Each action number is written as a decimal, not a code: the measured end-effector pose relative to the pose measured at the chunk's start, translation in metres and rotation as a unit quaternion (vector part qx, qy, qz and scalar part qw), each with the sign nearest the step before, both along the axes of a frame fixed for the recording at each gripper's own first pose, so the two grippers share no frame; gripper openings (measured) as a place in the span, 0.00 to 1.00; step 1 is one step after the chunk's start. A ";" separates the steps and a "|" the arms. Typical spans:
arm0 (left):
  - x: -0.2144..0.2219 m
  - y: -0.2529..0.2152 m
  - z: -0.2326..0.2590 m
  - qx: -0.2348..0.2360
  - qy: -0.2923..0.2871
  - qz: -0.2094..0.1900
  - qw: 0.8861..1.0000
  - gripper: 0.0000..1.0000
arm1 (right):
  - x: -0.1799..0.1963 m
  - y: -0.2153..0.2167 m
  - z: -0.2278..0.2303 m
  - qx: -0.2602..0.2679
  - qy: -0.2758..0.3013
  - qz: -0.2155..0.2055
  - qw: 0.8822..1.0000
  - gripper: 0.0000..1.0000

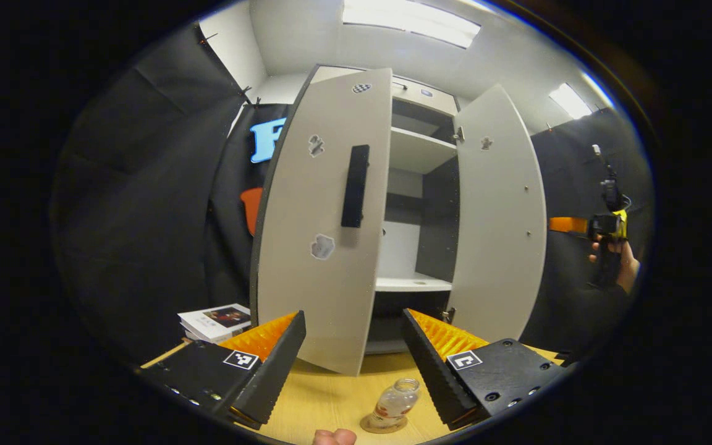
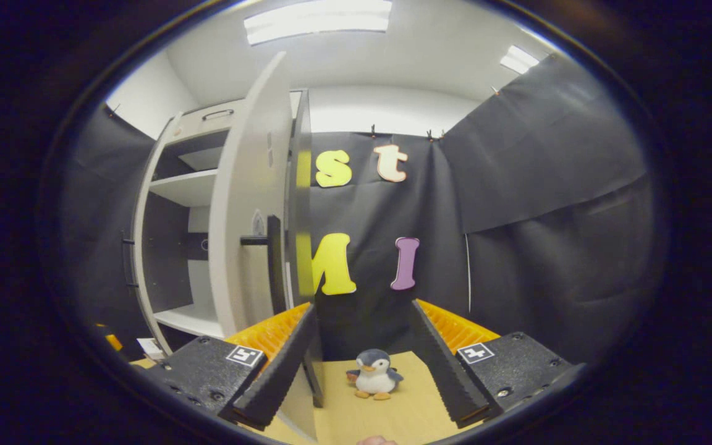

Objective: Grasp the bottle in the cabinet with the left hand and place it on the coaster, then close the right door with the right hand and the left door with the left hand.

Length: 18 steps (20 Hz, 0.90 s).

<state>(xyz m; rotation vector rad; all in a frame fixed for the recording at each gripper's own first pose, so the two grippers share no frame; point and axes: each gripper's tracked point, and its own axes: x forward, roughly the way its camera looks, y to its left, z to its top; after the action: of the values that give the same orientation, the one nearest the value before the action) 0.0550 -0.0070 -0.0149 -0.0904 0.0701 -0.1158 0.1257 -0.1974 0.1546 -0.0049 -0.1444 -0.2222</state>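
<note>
- Fingers on both grippers spread wide, nothing between them. Left gripper (image 1: 352, 364) is raised clear of the glass bottle (image 1: 395, 403); right gripper (image 2: 362, 364) faces the right door's outer edge.
- Bottle stands upright on the round coaster (image 1: 384, 424), on the wooden surface (image 1: 331, 402), just in front of the cabinet (image 1: 408, 185). I judge placement done; both doors remain open.
- Risk 1: left door (image 1: 322, 222) hangs over the surface with its lower corner near the bottle. It should swing away when closed, but my left fingers pass close above the bottle on the way to the door; dipping low could tip it off the coaster.
- Risk 2: right door (image 2: 248, 210) is seen nearly edge-on from the right gripper. Pushing at the thin edge instead of the face could let the fingers slip past, or snag the black handle (image 2: 272, 259).
- Risk 3: closing left first would break the task order, as I read it.
- Left gripper view gives me: bottle, coaster, cabinet shelves, both door faces, a stack of books (image 1: 217, 321), and the other gripper (image 1: 606, 225) held in a hand far right.
- Right gripper view gives me: the right door's edge and handle side-on, plus a plush penguin (image 2: 373, 374) on the surface between my fingers, close to the door's lower corner.
</note>
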 end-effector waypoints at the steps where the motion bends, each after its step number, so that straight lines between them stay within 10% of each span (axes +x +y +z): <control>1: -0.004 -0.006 -0.005 -0.003 0.007 -0.008 1.000 0.99 | 0.009 0.000 0.002 -0.001 0.001 0.003 1.000 0.93; 18: -0.013 0.030 0.003 0.016 -0.018 0.045 0.999 0.99 | 0.026 0.119 -0.017 -0.045 0.022 0.120 0.992 0.96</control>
<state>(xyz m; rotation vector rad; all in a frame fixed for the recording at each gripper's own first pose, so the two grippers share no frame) 0.0423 0.0232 -0.0116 -0.0600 0.0310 -0.0255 0.1521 -0.0786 0.1376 -0.0815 -0.1104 0.0250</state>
